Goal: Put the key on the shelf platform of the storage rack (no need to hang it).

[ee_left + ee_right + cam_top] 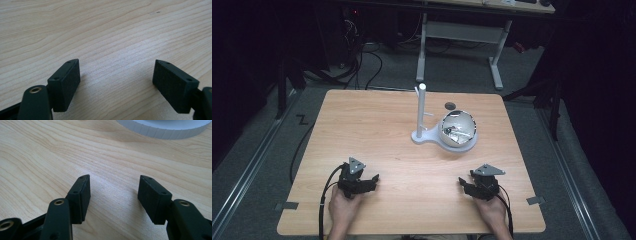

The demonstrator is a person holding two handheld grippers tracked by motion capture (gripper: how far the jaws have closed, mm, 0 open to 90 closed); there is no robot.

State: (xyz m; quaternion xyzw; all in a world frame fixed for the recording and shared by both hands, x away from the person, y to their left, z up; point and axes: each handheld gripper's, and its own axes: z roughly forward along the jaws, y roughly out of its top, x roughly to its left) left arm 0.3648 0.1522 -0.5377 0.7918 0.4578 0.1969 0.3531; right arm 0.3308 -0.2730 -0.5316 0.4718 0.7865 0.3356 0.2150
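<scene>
Both grippers rest low on the wooden table. The left gripper and right gripper gape apart, empty. The white stand, holding what looks like a shiny bowl, sits beyond them, nearer the right gripper.

The black left hand-held gripper and black right hand-held gripper sit low in the person's hands, jaws spread apart with nothing between, tips angled inward.
</scene>
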